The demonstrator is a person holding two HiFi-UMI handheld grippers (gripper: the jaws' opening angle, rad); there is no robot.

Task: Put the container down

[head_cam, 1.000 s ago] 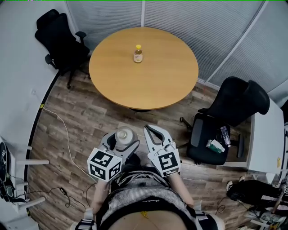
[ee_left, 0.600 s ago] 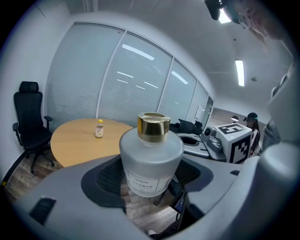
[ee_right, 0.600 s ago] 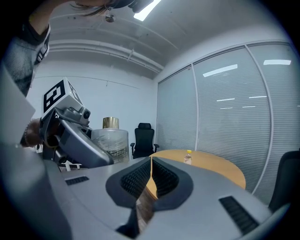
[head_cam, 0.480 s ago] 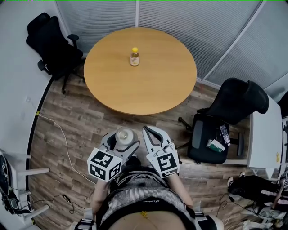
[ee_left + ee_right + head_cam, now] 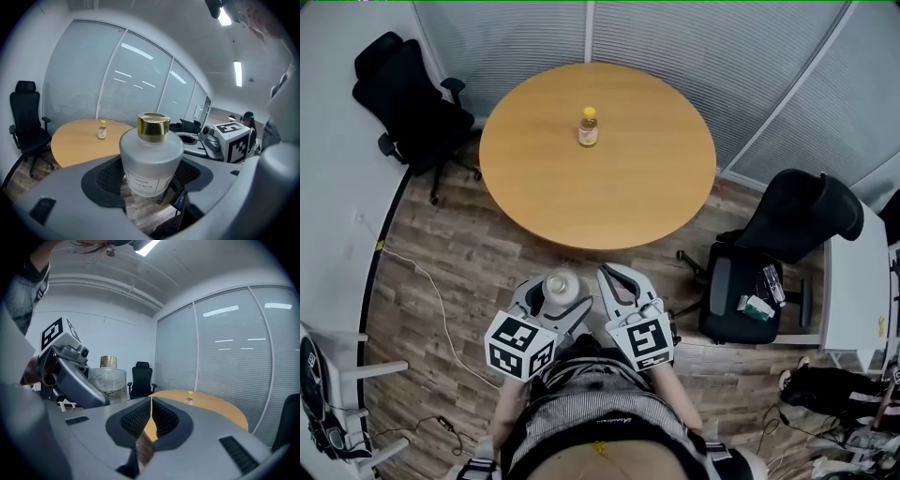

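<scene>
My left claw [image 5: 561, 298] pinches the container [image 5: 151, 159], held off the floor; my right claw [image 5: 615, 276] is pressed together, empty. Next I should reach the tabletop [image 5: 609, 178] at twelve o'clock and lower gently.

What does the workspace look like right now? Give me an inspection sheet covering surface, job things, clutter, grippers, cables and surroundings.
Surface: round wooden table, bare except for one small yellow-capped bottle.
Job's things: frosted container with a gold cap, upright, held over the wood floor, short of the table.
Clutter: small items on the seat of the right chair.
Grippers: left gripper shut on the container; right gripper jaws together, empty.
Cables: white cable trailing across the floor at left.
Surroundings: black left chair; glass wall with blinds behind the table.
</scene>
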